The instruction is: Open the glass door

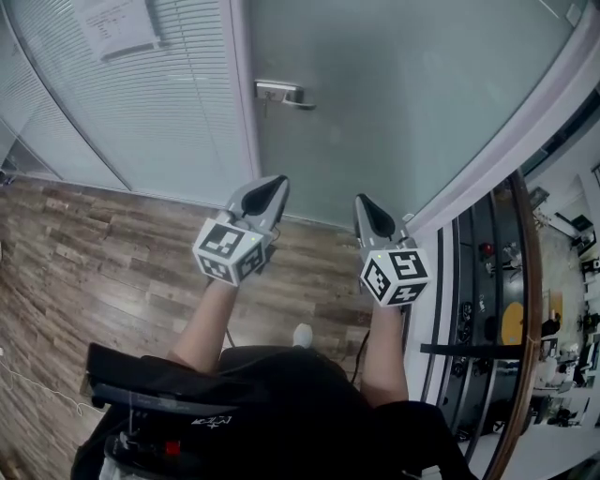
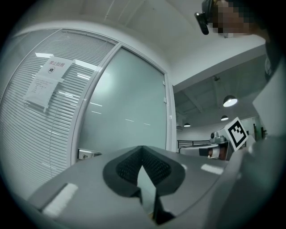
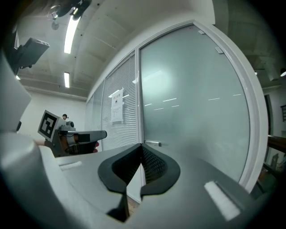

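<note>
"Glass door: where is it, and is it open?"

"Straight ahead of the person. It is frosted and set in a pale frame, with a slatted-blind panel to its left. It looks shut, as its left edge lies flush along the frame. I judge the task hardly begun."

"And the way in?"

"A metal lever handle sits at the door's left edge, hard against the frame post. That is the part to work, since a latched door likely won't give to a plain push."

"What about the grippers?"

"The left gripper and the right gripper are held out side by side over the wooden floor, both pointed at the door. Each has its jaws pressed together, tips meeting, with nothing between them. Neither touches the door."

"Why closed?"

"There is nothing to carry. A closed pair also makes a firm nose for pressing a lever down, as I read it. The left one is nearer the handle, though well apart from it, so it seems the likelier to go there."

"Any risk?"

"The lever is slim and smooth, so a closed tip could slide off its end. I cannot make out the hinges, so whether the door pulls or pushes is unclear. A paper notice hangs on the blind panel, out of the way."
</note>
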A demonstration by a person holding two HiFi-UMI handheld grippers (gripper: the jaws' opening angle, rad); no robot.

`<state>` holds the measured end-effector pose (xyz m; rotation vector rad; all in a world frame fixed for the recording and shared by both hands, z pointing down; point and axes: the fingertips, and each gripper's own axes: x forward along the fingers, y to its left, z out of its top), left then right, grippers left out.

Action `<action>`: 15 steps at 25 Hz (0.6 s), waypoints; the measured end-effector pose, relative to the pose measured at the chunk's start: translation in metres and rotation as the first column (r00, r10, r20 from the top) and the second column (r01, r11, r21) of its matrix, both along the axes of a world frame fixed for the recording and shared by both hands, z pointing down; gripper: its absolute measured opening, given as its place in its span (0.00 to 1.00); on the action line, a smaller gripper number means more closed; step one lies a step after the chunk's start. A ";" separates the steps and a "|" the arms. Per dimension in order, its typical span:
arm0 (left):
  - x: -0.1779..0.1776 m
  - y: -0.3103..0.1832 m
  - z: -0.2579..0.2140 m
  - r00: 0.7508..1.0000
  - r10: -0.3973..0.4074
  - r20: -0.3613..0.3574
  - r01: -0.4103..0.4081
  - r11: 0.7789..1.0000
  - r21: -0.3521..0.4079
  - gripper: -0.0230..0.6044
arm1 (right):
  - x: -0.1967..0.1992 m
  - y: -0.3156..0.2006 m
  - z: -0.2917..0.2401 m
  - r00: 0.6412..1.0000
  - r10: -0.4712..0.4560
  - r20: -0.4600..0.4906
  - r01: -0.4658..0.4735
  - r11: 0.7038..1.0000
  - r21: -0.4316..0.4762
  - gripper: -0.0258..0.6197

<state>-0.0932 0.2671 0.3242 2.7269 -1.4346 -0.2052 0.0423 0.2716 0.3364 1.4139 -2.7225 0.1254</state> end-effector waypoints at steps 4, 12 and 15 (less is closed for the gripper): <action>0.008 -0.008 0.002 1.000 0.004 0.016 -0.004 1.000 -0.004 0.03 | 0.003 -0.012 0.002 1.000 -0.019 -0.004 0.019 1.000 0.000 0.04; 0.024 -0.026 0.007 1.000 -0.013 0.022 0.013 1.000 -0.014 0.03 | 0.011 -0.032 0.007 0.998 -0.060 -0.001 0.060 0.998 -0.009 0.04; 0.029 -0.033 0.011 0.999 -0.029 0.016 0.029 0.999 -0.019 0.03 | 0.015 -0.039 0.012 0.998 -0.068 -0.003 0.068 0.998 -0.014 0.04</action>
